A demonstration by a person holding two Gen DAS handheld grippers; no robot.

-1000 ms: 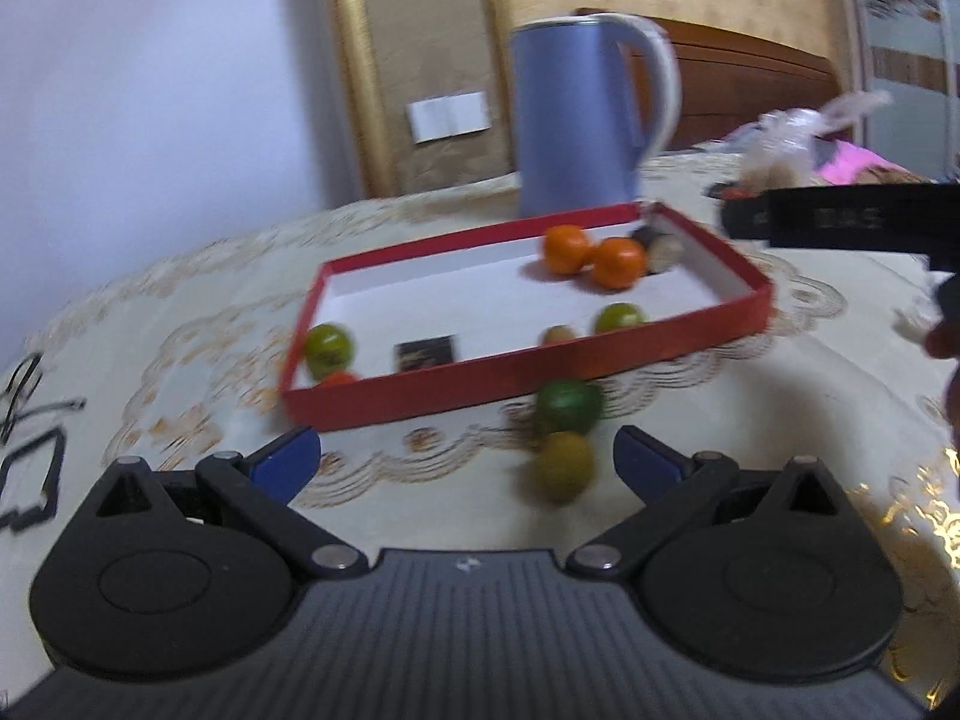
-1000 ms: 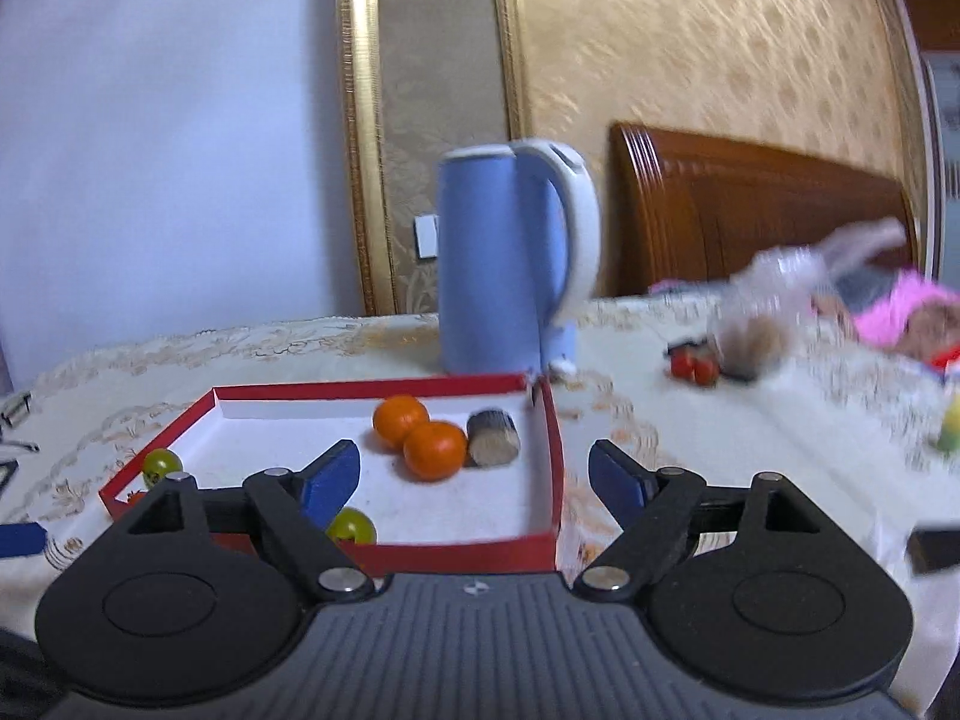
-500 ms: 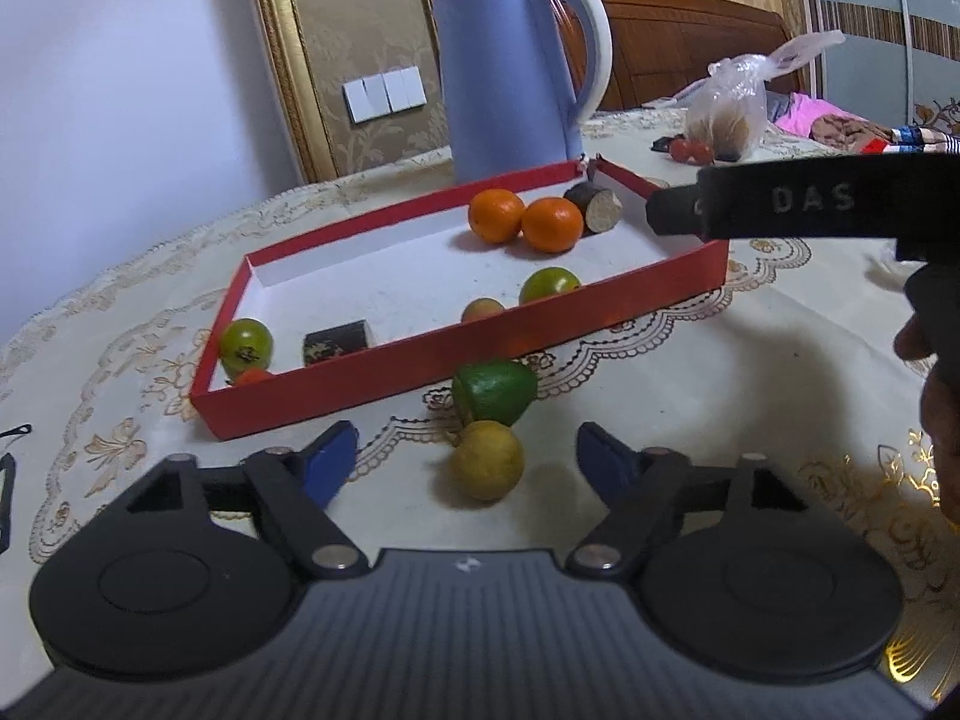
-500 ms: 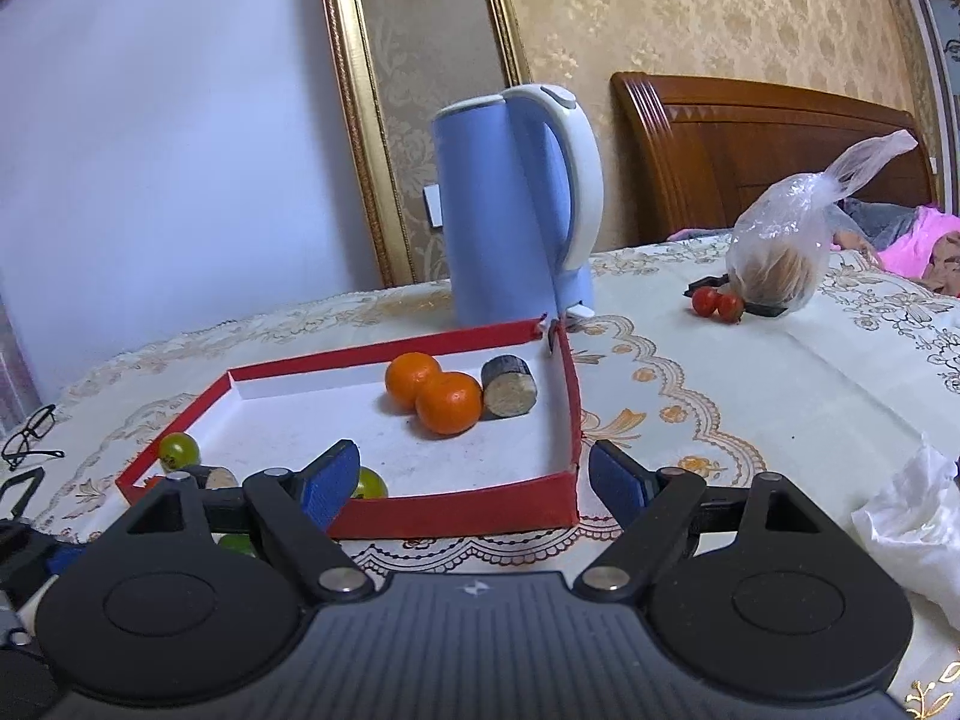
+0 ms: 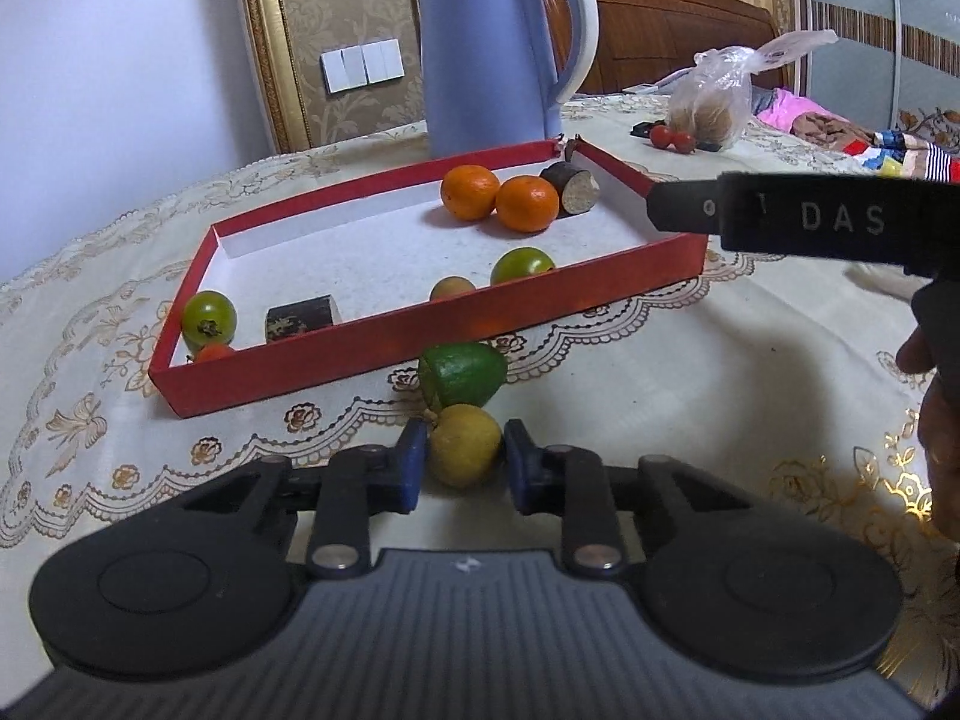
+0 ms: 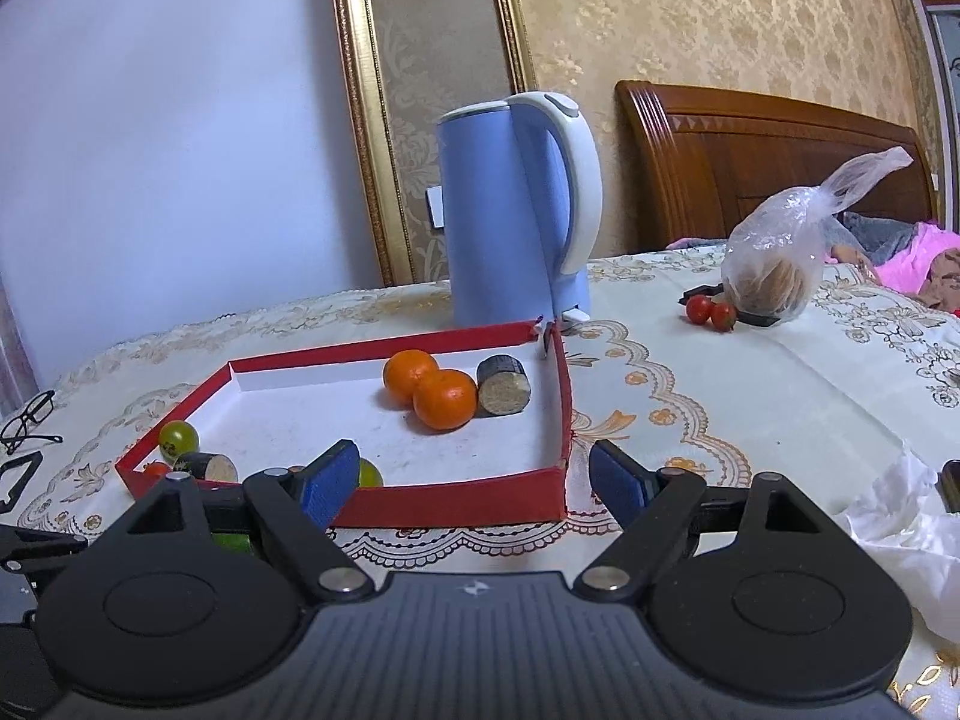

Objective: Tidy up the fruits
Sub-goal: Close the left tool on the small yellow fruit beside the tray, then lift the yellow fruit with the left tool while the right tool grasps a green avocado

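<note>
A small yellow fruit point(image 5: 465, 447) lies on the tablecloth in front of the red tray point(image 5: 420, 342). My left gripper point(image 5: 465, 468) is shut on the fruit, with a blue pad pressed against each side. A green fruit point(image 5: 465, 375) touches the yellow one from behind, against the tray wall. Inside the tray are two oranges point(image 5: 471, 192), green tomatoes point(image 5: 209, 312) and dark cut pieces point(image 5: 573, 187). In the right wrist view my right gripper point(image 6: 474, 462) stands open at the red tray's point(image 6: 456, 507) near wall, holding nothing.
A blue kettle point(image 5: 492, 48) stands behind the tray. A plastic bag point(image 6: 774, 264) and two cherry tomatoes point(image 6: 711, 311) lie at the back right. Glasses point(image 6: 27, 417) rest at the far left and white tissue point(image 6: 900, 510) at the right. A hand point(image 5: 936, 420) shows at the right edge.
My left gripper moved forward and down to the yellow fruit, and its jaws went from wide open to shut on it. The right gripper stayed open and nearly still.
</note>
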